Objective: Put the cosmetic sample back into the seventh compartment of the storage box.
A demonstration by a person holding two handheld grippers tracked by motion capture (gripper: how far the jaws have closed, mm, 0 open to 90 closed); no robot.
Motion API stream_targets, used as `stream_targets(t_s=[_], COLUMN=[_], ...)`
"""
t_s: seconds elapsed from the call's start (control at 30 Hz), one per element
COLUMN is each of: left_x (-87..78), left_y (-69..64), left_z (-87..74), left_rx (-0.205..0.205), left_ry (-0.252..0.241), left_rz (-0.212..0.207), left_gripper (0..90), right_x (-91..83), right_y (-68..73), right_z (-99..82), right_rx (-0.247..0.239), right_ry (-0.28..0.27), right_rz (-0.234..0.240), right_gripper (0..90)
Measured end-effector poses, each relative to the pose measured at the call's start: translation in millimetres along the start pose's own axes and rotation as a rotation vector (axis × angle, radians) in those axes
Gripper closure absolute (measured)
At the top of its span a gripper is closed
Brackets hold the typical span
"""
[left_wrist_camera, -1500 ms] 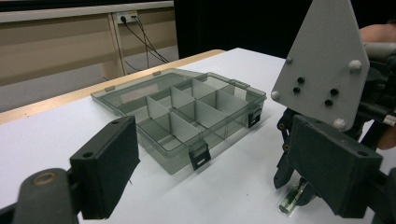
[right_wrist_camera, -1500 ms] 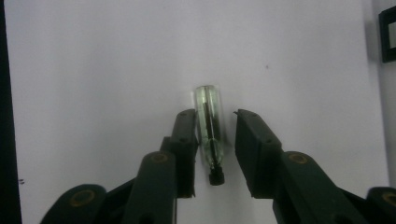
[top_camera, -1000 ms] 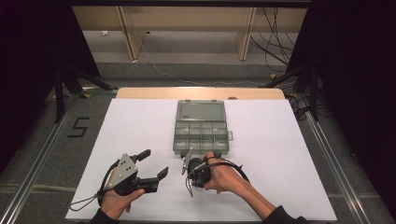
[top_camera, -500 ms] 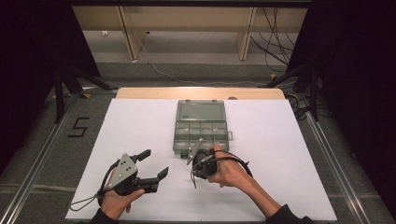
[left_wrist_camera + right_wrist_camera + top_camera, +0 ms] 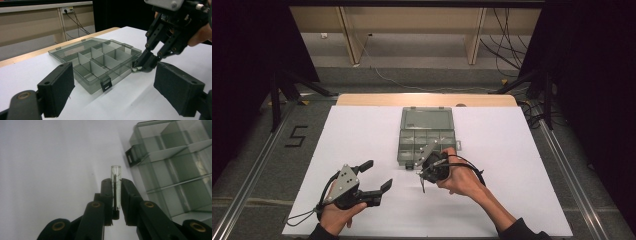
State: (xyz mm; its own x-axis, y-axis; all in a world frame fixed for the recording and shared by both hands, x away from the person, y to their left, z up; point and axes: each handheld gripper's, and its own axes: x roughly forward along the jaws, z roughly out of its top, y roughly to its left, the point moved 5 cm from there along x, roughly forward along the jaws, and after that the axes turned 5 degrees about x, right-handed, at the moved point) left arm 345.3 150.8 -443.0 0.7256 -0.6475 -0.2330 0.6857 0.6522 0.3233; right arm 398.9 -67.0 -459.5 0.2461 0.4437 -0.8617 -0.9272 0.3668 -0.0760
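Right gripper view showed the right gripper point(image 5: 116, 195) clamped on a small clear tube point(image 5: 116, 185), now carried up beside the open compartment box point(image 5: 175, 167); left gripper point(image 5: 374, 176) waited, jaws apart.

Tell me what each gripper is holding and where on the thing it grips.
The right gripper is shut on a small clear tube, clamped along its lower length, the top end sticking out past the fingertips. The left gripper is open and holds nothing.

White table point(image 5: 522, 150) and wooden shelving point(image 5: 412, 20) behind.
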Motion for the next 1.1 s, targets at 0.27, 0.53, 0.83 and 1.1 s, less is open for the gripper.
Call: stream_targets(t_s=[0.27,0.53,0.83,1.1], left_x=[1.1,1.2,0.4,0.5], left_y=[0.0,-0.1,0.3,0.0], left_z=[0.2,0.0,-0.4,-0.4], left_rx=[-0.002,-0.003,0.002,0.001], left_ry=[-0.011,-0.011,0.003,0.002], left_rz=[-0.003,-0.004,0.0,-0.001], left_gripper=[15.7,15.7,15.7,15.7], right_x=[-6.7,-9.4,-11.9,-7.9], right_y=[-17.1,-26.9,-38.5,-54.5], right_z=[-1.8,-2.3,-4.2,-5.7], right_rx=[0.058,0.11,0.199,0.286], right_ry=[-0.052,-0.089,-0.123,-0.137], right_rz=[-0.027,-0.056,-0.076,-0.1], right_gripper=[80.9,80.9,80.9,80.9])
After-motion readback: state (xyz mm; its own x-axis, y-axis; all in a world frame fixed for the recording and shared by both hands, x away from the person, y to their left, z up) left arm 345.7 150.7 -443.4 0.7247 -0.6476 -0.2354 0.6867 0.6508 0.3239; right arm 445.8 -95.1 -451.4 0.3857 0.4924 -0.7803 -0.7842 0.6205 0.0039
